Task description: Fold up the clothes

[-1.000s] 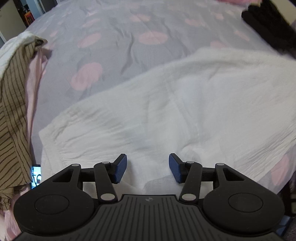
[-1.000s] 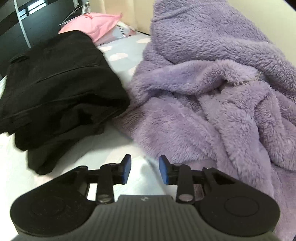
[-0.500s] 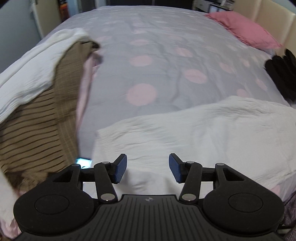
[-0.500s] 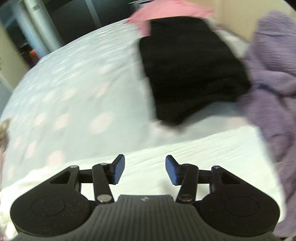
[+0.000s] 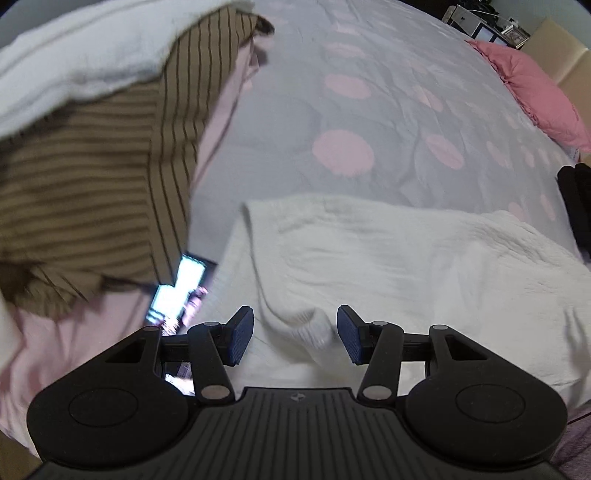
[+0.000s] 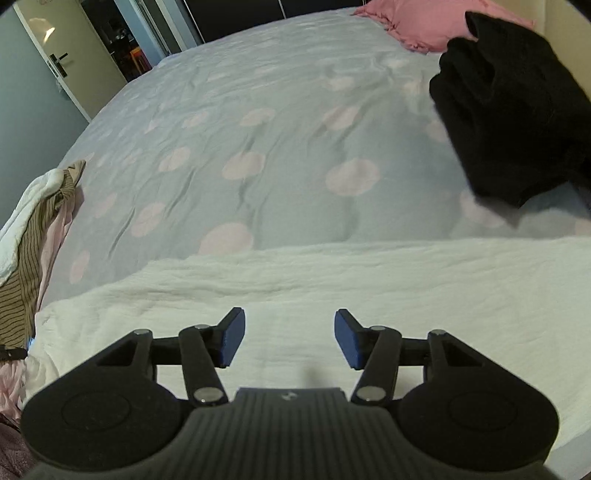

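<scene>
A white crinkled garment (image 5: 406, 266) lies spread along the near side of the bed. My left gripper (image 5: 295, 332) hovers open over its left end, where a raised fold of the white cloth sits between the blue pads without being pinched. In the right wrist view the same white garment (image 6: 369, 288) stretches across the frame. Low above its middle is my right gripper (image 6: 289, 336), its jaws opening, with only flat cloth below and nothing between the pads.
A heap with a brown striped garment (image 5: 92, 166), white cloth and pink cloth lies at the left, with a lit phone (image 5: 181, 291) by its edge. A folded black garment (image 6: 509, 110) and a pink pillow (image 6: 417, 26) sit far right on the grey dotted cover (image 6: 258, 110).
The left gripper swung left toward the striped heap, and the phone came into view. The right gripper swept away from the purple fleece and black garment to over the white garment, its jaws widening.
</scene>
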Demonstrator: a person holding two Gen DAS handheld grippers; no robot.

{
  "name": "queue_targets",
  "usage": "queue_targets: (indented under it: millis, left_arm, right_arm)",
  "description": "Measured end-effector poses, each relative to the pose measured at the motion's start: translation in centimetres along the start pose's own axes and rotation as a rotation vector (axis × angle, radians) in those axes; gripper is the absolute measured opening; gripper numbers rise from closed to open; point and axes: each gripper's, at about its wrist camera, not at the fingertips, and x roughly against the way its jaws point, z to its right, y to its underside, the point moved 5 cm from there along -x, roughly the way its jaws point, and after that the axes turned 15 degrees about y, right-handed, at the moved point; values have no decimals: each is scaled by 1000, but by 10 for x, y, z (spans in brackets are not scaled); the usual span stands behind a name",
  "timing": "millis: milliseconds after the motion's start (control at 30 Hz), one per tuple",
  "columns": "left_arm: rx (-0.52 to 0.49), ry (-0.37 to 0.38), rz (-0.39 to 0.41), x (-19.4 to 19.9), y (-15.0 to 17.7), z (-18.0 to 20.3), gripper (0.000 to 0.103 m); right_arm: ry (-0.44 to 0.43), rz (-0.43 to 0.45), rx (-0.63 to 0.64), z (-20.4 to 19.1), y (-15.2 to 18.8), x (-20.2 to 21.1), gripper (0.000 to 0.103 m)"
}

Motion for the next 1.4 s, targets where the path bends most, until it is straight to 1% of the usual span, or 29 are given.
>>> queue_targets:
  millis: [100,167,233,267,300,400,533,700,767,867,933,967,1033,1167,1200,1233,1267,1300,1367,1400]
  left_arm:
    - [3,7,-17,-7,3,1,48]
    - [18,24,-30,-11,5,2,47]
    - [19,43,-33,-13,7,5,34]
    - [10,48,-34,-13,7,7,23]
    - [1,52,-35,-12,7,9,15]
    - [-28,44,-27,-3,5,13,8]
    - [-71,21,-29,23,-4,17,7]
    - [-131,-40,-77,54,-6,14,7]
    - [-134,-72,-106,54,-4,6,7]
    - [-113,-113,-171,36,4,-11,7]
    - [-117,-150,-212,21,10,-19,7]
    - [-113,-156,-218,15,11,-22,7]
    - [-117,-176,-220,7,11,-25,7]
    - [-163,-209,-253,1,10,-21,12]
    - [-173,-209,-258,2,9,-19,16]
    - [-184,-208,-256,3,7,-17,18]
    - [-196,-209,-246,6,4,-15,24]
    - [-211,-210,-235,7,1,-13,36]
    - [-237,-219,-224,7,-3,-10,52]
    - [-244,-231,-232,5,-5,-11,52]
  right_arm:
    - [21,-8,41,-10,8,-6,58]
    - [31,-10,69,-16,13,-9,58]
    - [37,-11,95,-21,16,-12,58]
    - [41,-12,106,-22,18,-12,58]
    - [45,-12,115,-23,20,-11,58]
    - [50,-10,131,-23,22,-10,58]
    - [55,-14,122,-17,23,-11,58]
    - [58,-21,118,-11,25,-14,58]
    - [55,-23,118,-10,26,-14,57]
    - [51,-23,124,-13,26,-13,58]
    - [51,-19,126,-14,26,-12,58]
    - [51,-17,126,-14,26,-11,58]
    - [54,-11,126,-14,26,-10,58]
    - [58,-16,122,-11,28,-11,58]
    - [58,-17,121,-11,28,-12,58]
    - [59,-18,120,-11,28,-12,58]
    - [60,-18,120,-10,28,-12,58]
    - [60,-17,121,-10,28,-12,58]
    - [60,-17,122,-10,28,-12,58]
    - [61,-18,122,-10,28,-12,58]
